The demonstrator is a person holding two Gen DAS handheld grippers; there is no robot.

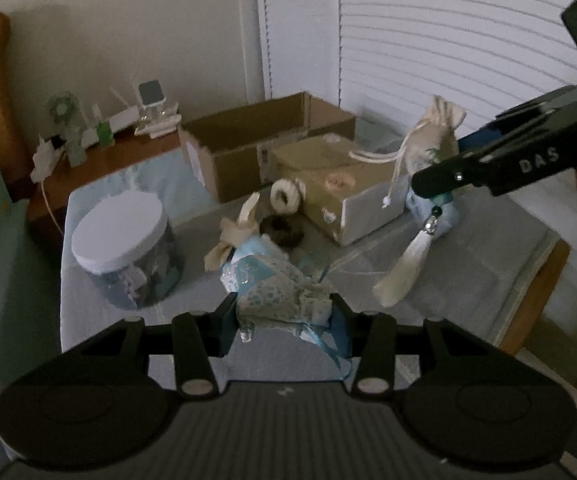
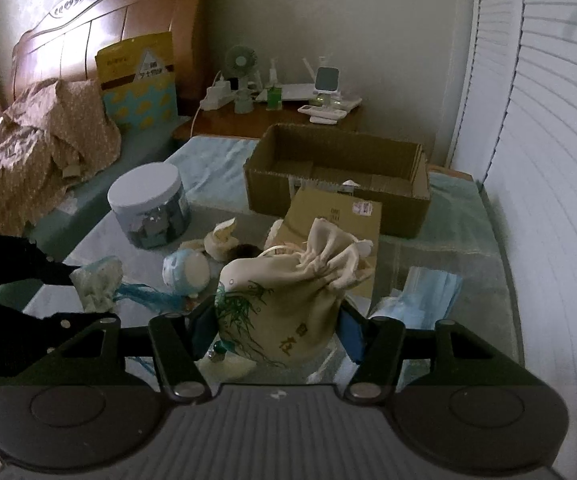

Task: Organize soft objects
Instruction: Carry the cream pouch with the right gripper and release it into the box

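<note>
My left gripper (image 1: 284, 312) is shut on a blue patterned sachet pouch (image 1: 276, 280) with blue ribbons, held above the padded table. It also shows in the right wrist view (image 2: 96, 280). My right gripper (image 2: 276, 324) is shut on a cream drawstring bag (image 2: 288, 288) printed with green bamboo, with a white tassel hanging below it (image 1: 400, 272). In the left wrist view the bag (image 1: 432, 136) hangs at the right. A round blue plush (image 2: 186, 270), a cream bow (image 1: 228, 236), a dark scrunchie (image 1: 282, 232) and a white fluffy ring (image 1: 284, 196) lie on the table.
An open cardboard box (image 2: 336, 176) stands at the back, a smaller flat box (image 1: 336, 184) in front of it. A white-lidded jar (image 1: 124, 244) is at left. Blue face masks (image 2: 428, 292) lie at right. A nightstand (image 2: 272, 120) with gadgets and a bed (image 2: 40, 152) are behind.
</note>
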